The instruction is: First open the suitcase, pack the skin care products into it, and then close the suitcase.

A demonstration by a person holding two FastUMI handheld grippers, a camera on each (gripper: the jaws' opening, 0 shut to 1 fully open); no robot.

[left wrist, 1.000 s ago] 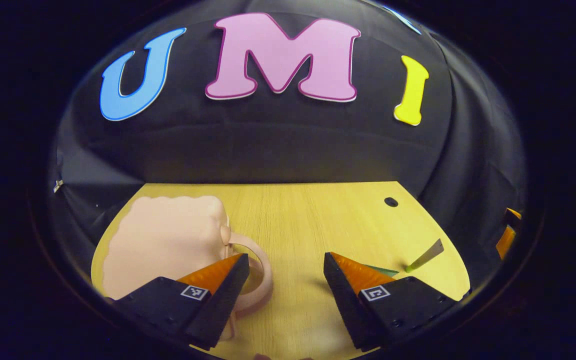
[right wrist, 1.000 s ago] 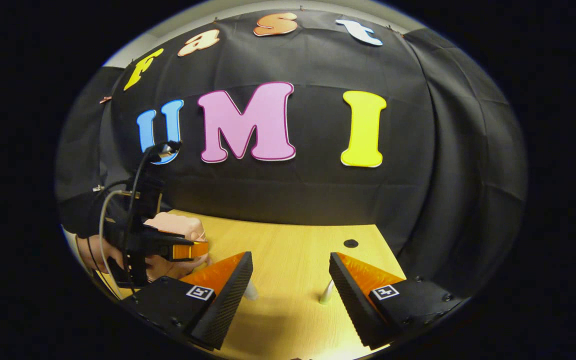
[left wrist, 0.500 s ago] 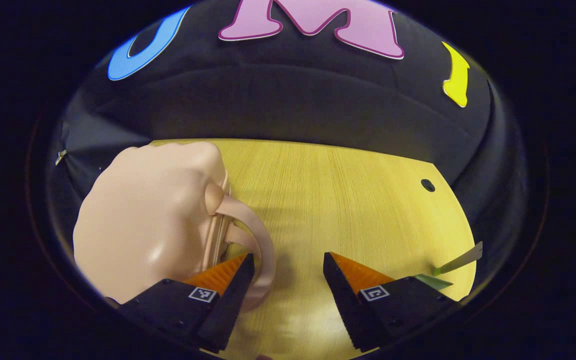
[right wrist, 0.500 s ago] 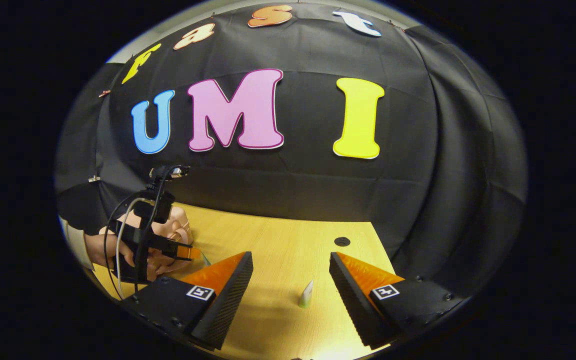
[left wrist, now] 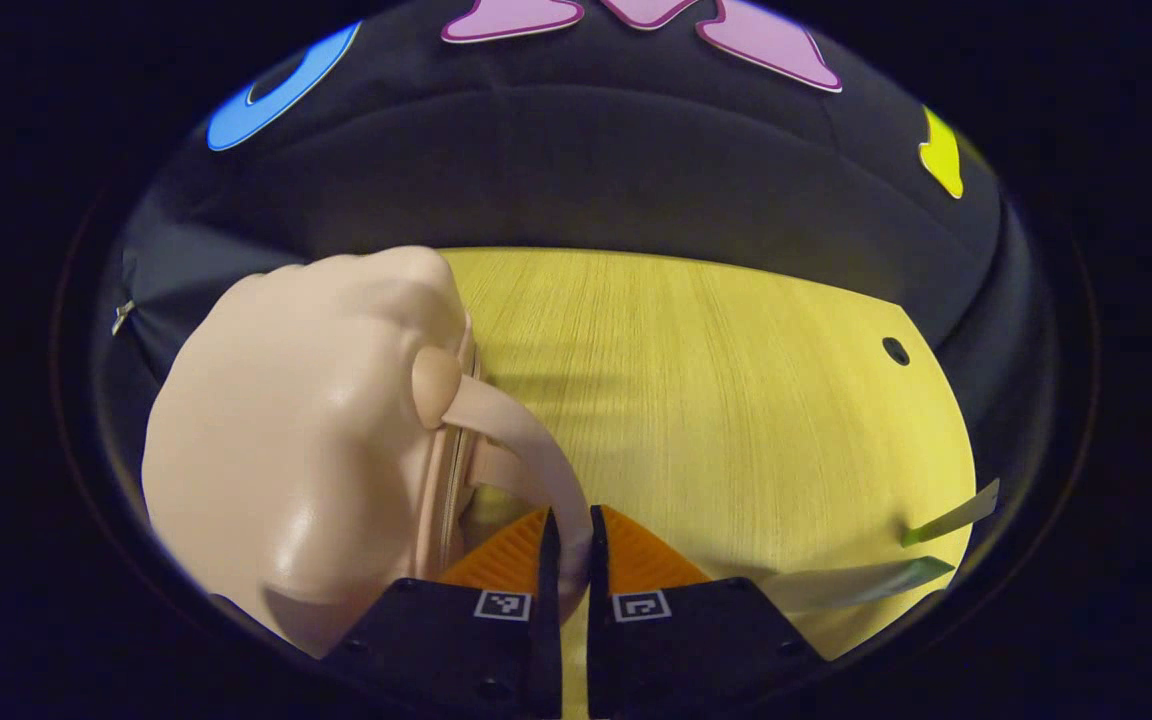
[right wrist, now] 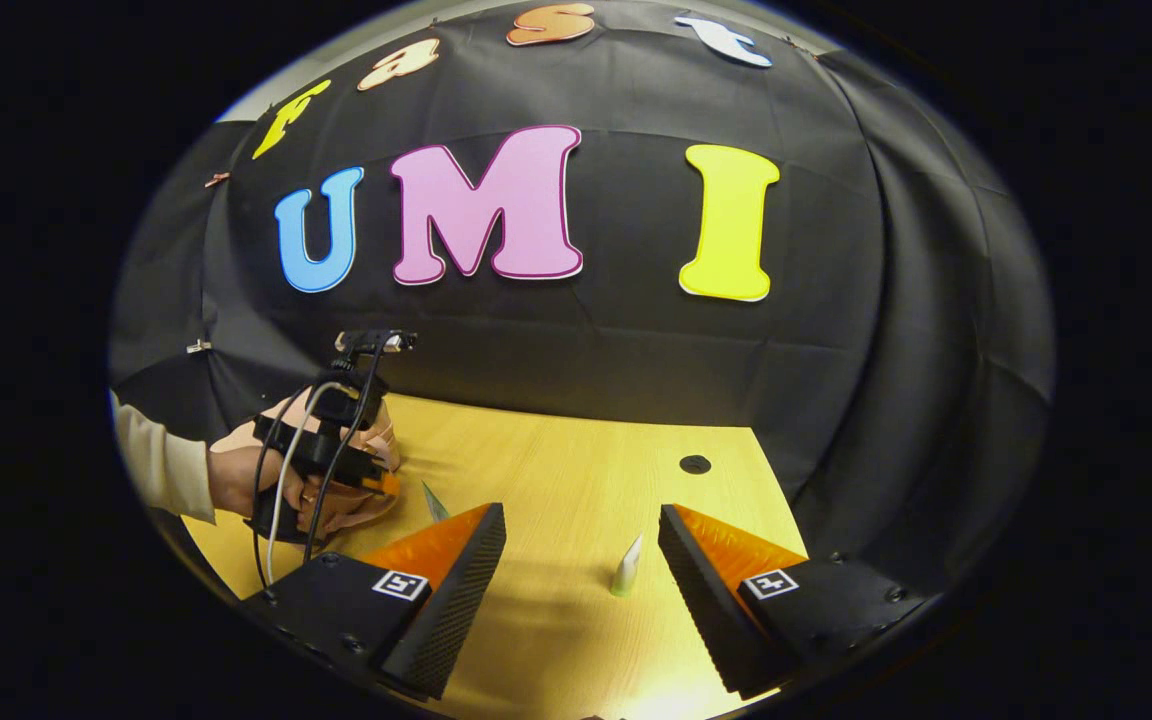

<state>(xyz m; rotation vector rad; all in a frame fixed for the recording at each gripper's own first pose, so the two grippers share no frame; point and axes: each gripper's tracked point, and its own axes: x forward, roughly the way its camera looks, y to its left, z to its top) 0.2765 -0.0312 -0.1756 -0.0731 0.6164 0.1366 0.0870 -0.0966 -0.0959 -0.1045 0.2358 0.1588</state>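
Since a second ago the left claw [left wrist: 568, 560] has been pressed together on the suitcase [left wrist: 306, 440] handle [left wrist: 526, 450], its loop arching leftward to the case, while the right claw [right wrist: 581, 570] is held spread.

Open table [left wrist: 716, 400] right of the suitcase [left wrist: 306, 450], out to the cloth wall. Left claw [left wrist: 568, 560] pinched onto the handle [left wrist: 526, 450], crowding that near corner. Two tubes [left wrist: 946, 520] lying at the right edge. Upright tube [right wrist: 626, 572] between the spread fingers of the right claw [right wrist: 581, 545].
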